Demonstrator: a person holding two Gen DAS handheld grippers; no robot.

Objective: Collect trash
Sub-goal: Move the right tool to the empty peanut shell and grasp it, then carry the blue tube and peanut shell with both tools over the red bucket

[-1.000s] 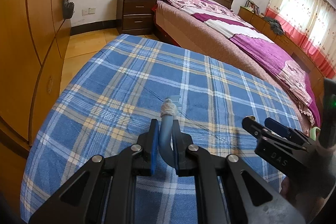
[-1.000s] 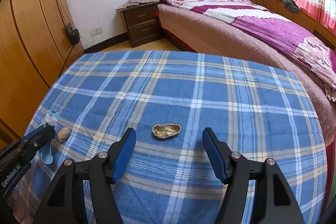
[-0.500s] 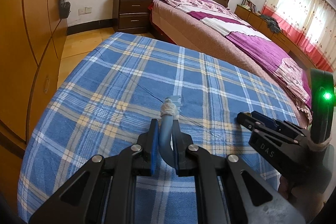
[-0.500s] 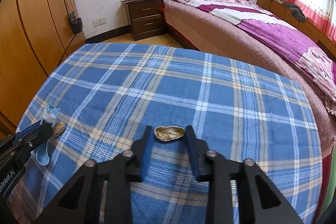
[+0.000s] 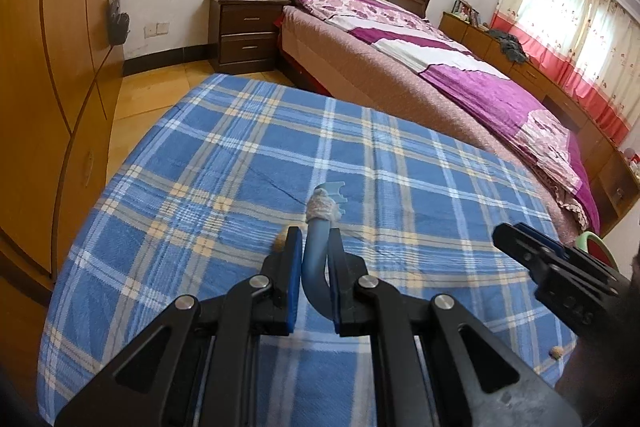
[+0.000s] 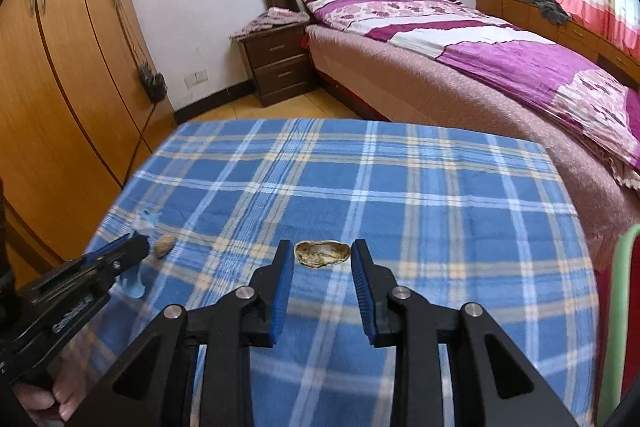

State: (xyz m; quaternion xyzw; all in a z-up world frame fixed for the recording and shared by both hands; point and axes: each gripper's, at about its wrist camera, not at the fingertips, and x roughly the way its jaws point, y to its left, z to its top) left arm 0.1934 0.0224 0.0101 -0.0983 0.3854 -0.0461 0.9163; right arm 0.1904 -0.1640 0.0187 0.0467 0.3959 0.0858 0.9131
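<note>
My right gripper is shut on an empty, pale nut shell, its blue pads pressing on the shell's two ends just above the blue plaid cloth. My left gripper is shut on a curved blue plastic piece with white wrap near its toothed end. In the right wrist view the left gripper sits at the left edge, with the blue piece hanging from it. A whole brown nut lies on the cloth beside its tip. The right gripper shows at the left wrist view's right.
The plaid cloth covers a table whose edges fall away on all sides. A green-rimmed red container stands off the right edge. A small nut crumb lies near the front right. Wardrobe doors stand left; a bed lies beyond.
The right gripper's jaws went from wide open to closed on the nut shell, then rose a little with it. The left gripper kept still, holding the blue piece.
</note>
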